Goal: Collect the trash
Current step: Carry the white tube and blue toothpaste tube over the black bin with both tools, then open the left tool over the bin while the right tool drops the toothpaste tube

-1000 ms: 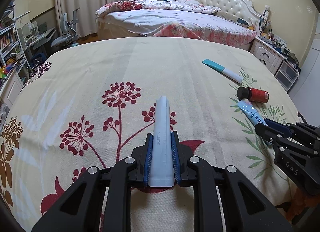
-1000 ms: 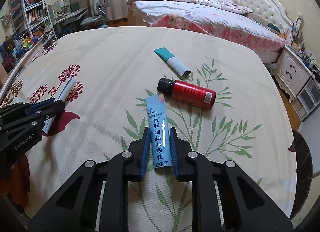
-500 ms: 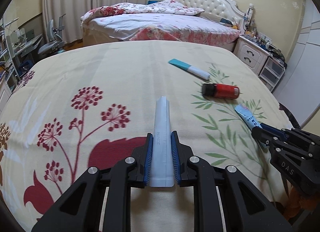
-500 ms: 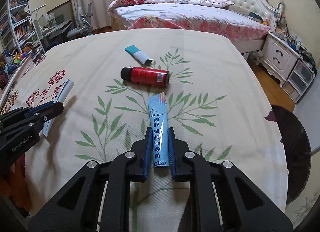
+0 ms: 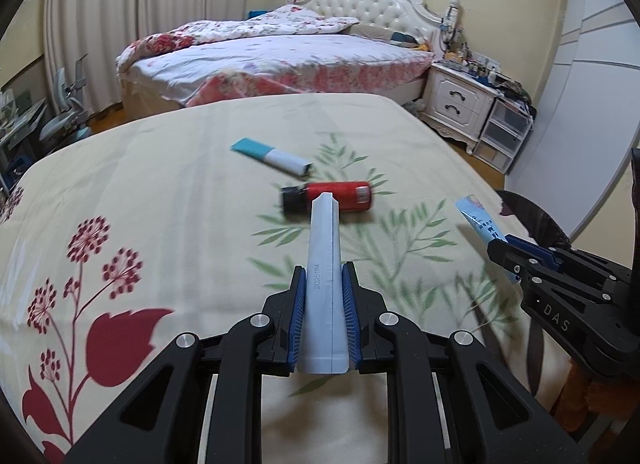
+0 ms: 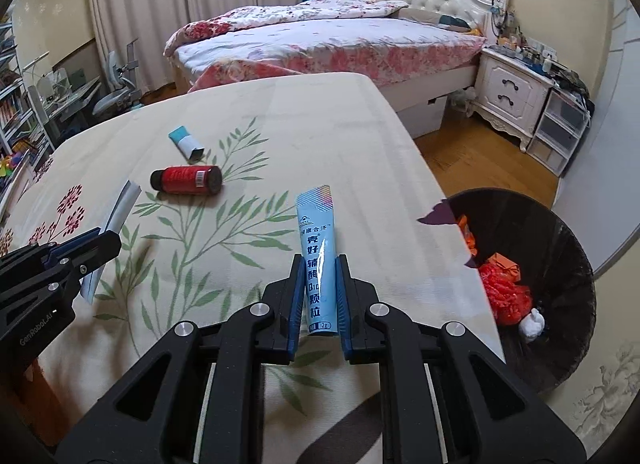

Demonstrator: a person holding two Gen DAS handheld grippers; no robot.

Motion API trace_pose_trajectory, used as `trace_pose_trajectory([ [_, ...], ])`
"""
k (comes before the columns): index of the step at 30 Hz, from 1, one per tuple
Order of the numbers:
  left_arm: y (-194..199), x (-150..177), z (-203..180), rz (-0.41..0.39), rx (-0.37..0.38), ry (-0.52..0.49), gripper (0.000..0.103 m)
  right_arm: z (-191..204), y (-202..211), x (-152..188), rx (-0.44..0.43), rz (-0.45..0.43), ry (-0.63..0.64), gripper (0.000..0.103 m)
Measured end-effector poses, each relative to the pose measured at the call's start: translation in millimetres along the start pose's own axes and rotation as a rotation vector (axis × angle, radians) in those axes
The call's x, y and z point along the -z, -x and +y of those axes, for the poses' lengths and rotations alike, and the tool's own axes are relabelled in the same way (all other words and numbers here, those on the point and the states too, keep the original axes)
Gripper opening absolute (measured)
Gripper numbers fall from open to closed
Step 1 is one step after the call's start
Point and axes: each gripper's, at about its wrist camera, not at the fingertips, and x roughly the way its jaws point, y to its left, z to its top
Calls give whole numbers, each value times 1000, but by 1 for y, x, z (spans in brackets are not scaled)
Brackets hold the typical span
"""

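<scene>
The blue packet [image 6: 318, 264] is pinched tight in the right gripper [image 6: 319, 296], above the table edge. The pale grey packet [image 5: 324, 288] is squeezed in the left gripper [image 5: 324, 316]. The dark bin [image 6: 560, 264] sits at three o'clock in the right view. Carry both right over the bin's mouth before letting go, so nothing lands on the floor. The red bottle [image 6: 187, 179] and teal box [image 6: 186, 141] wait at eleven o'clock.

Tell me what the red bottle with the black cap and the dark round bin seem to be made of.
Red bottle with the black cap: probably glass or plastic under a glossy printed label; barcode visible. Dark round bin: looks like dull woven or ribbed plastic, judging by fine lines on its inner wall.
</scene>
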Motion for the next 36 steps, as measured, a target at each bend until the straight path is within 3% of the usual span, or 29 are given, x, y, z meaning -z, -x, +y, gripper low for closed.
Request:
trace_pose_trajectory([
  [21, -44, -49, -128, -44, 190, -199, 20, -136, 13, -7, 245, -88, -254, 15],
  [36, -95, -69, -197, -20, 229, -316, 20, -195, -17, 0, 322, -50, -372, 15],
])
